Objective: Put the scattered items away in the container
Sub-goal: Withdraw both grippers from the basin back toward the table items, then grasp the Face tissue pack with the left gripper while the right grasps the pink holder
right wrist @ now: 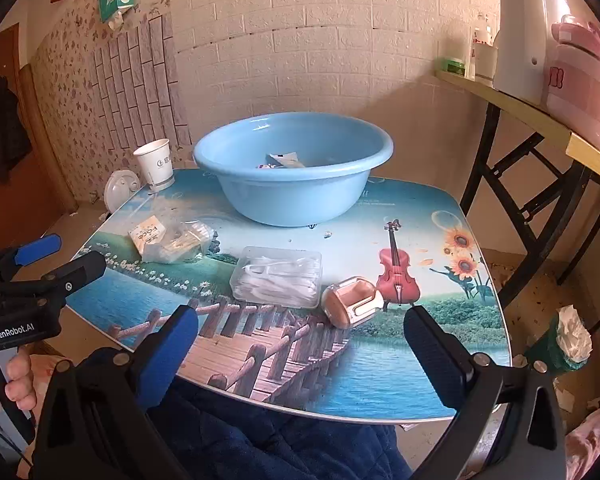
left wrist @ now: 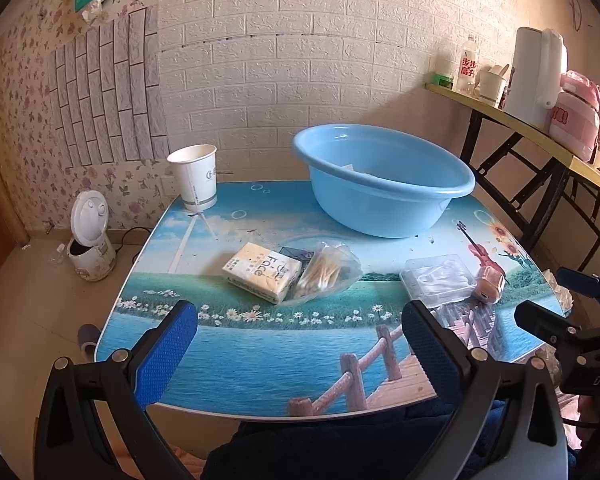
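Hovering wide open and empty, the right gripper (right wrist: 300, 344) faces the pink case (right wrist: 352, 301) just ahead, the basin (right wrist: 292, 168) beyond; next, I'd judge, closing on it, while the left gripper (left wrist: 300, 344) gapes too.

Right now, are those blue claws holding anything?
No. The left gripper and the right gripper are both open and hold nothing; the items lie on the table.
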`<state>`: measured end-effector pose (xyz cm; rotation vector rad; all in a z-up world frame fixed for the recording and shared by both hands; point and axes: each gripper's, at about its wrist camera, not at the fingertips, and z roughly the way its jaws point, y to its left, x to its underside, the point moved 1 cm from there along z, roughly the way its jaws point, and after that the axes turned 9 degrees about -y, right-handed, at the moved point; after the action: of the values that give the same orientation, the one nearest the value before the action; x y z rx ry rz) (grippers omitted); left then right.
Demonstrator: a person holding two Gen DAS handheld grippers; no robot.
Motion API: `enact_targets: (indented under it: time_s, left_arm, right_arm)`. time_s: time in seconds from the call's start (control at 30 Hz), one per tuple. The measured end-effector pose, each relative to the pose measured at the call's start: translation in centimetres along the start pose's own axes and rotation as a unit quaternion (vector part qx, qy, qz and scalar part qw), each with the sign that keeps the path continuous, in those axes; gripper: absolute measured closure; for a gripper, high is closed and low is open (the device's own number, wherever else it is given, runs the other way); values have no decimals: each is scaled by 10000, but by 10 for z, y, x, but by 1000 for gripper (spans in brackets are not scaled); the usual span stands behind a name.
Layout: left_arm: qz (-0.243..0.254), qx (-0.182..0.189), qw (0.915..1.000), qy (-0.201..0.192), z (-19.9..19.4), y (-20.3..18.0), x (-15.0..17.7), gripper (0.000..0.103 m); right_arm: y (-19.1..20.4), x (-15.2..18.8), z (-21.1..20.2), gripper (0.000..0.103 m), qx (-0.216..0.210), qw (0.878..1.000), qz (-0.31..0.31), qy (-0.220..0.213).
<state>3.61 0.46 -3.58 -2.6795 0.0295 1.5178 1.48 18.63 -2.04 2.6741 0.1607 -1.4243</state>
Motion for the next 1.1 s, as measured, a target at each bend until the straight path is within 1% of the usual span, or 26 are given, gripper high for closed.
enact_targets:
  time_s: [0.2, 0.33, 0.67, 0.8, 1.1]
  left_arm:
    - [-111, -68, 9998, 120, 4, 8, 6, 0]
    - [-123, -74, 9998, 103, 4, 9, 7, 0]
    - [-167, -134, 9996, 205, 10, 13, 11, 0]
    - [-172, -167, 9994, 231, 12, 14, 12, 0]
    - [-250, -277, 9987, 348, 19, 22, 17, 0]
  right_arm:
    - [0, 5, 2, 0, 62, 10000, 29, 11]
    - [-1, 5, 3, 0, 30, 10000, 66, 9]
    - [-9, 9, 8, 0, -21, 9995, 285, 144]
    - [-14, 10, 9, 0, 17, 9992, 377, 134]
    - [-28, 14, 16, 0, 131, 9976, 632, 262]
